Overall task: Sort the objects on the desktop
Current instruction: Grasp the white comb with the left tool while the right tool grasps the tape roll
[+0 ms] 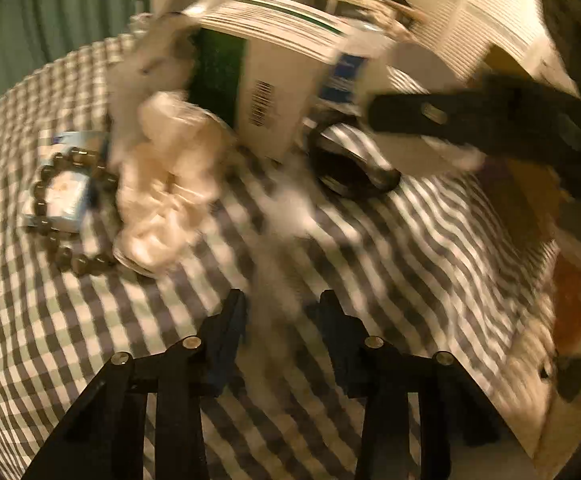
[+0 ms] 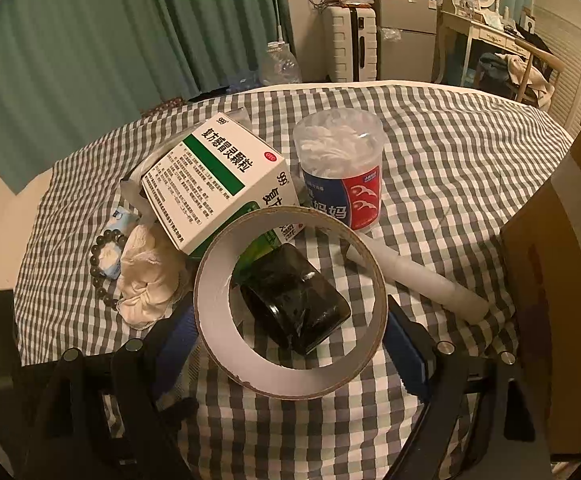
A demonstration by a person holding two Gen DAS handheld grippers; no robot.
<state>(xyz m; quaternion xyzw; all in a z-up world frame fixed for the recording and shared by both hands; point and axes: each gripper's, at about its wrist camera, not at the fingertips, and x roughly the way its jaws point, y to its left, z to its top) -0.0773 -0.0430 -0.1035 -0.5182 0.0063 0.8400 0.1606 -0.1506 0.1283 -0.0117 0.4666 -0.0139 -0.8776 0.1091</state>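
My right gripper [image 2: 288,312] is shut on a wide roll of tape [image 2: 298,382], its blue pads against the ring's two sides, above the checked tablecloth [image 2: 450,160]. Through the ring I see a dark glossy block [image 2: 294,300] lying on the cloth. In the blurred left wrist view, my left gripper [image 1: 282,312] hangs over the cloth with its fingertips apart. A pale smeared streak [image 1: 286,216] runs between them; the pads show no contact with it, and I cannot tell what it is. One of the right gripper's fingers [image 1: 430,114] reaches in at the upper right.
A white-and-green medicine box [image 2: 210,180], a tub of cotton swabs [image 2: 340,172], a white stick [image 2: 422,284], crumpled tissue [image 2: 146,276], a bead bracelet [image 2: 98,264] and a small blue pack [image 2: 114,260] lie on the cloth. A cardboard box [image 2: 550,280] stands at the right edge.
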